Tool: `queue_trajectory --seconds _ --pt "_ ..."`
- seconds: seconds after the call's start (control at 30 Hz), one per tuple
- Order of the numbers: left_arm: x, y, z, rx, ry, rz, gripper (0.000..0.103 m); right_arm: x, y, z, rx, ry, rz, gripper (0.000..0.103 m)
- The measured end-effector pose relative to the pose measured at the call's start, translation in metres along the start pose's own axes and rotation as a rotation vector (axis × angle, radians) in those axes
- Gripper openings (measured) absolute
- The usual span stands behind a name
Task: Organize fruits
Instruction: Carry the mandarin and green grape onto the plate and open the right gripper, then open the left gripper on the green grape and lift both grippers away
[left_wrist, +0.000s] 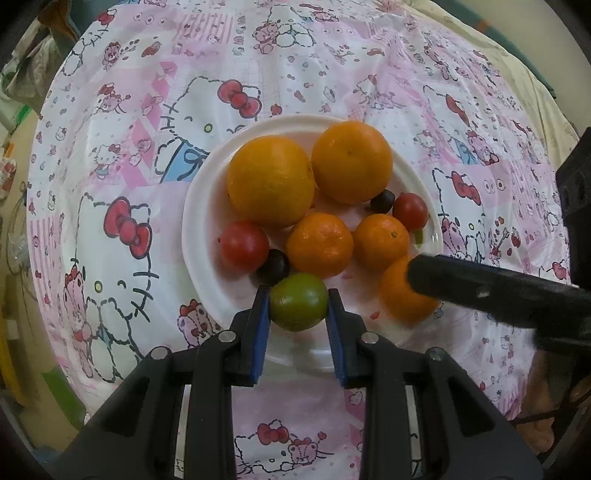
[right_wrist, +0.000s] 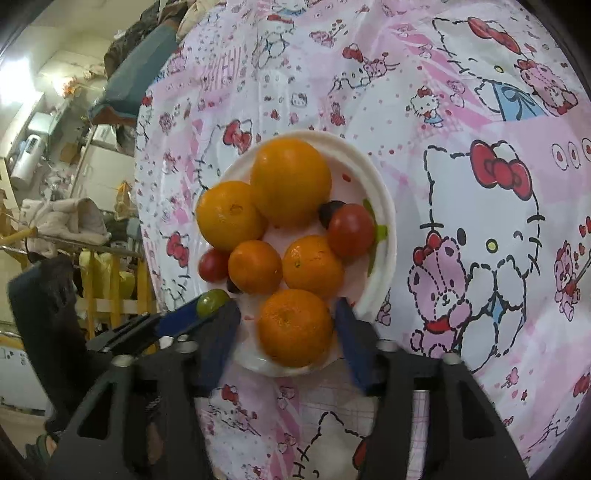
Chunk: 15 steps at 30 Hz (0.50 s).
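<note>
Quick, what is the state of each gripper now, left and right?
Left gripper: shut on the green fruit, at the white plate's near edge.
Right gripper: open, its pads on either side of a small orange, gaps visible.

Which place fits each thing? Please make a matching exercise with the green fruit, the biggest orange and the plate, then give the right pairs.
Things:
1. green fruit
2. biggest orange
3. plate

Places:
A. on the patterned cloth
B. on the plate's far half
C. gripped between the pads of the left hand-held gripper

Pairs: 1-C, 2-B, 3-A
</note>
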<state>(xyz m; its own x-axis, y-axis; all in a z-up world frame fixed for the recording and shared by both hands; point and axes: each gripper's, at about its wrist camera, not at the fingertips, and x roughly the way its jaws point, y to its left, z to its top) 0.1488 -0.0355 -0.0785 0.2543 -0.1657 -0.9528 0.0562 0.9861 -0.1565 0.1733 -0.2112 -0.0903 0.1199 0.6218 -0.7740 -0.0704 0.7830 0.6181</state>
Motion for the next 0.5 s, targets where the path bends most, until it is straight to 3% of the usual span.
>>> queue_trajectory --seconds 0.17,0.43,0.47,0.5 --pt "0.002 -0.001 -0.002 0.014 0.004 0.004 0.026 -0.018 0.000 0.004 -0.004 -0.072 -0.027 0.068" --pt "0.002 -0.003 0.000 0.021 0.003 -0.002 0.027 -0.025 -0.008 0.008 0.035 -0.085 -0.013 0.068" --pt "0.003 -0.003 0.000 0.018 0.011 -0.005 0.027 -0.024 -0.007 0.008 0.034 -0.084 -0.014 0.068" --pt "0.003 -0.004 0.000 0.018 0.019 -0.006 0.035 -0.024 -0.007 0.008 0.032 -0.086 -0.014 0.068"
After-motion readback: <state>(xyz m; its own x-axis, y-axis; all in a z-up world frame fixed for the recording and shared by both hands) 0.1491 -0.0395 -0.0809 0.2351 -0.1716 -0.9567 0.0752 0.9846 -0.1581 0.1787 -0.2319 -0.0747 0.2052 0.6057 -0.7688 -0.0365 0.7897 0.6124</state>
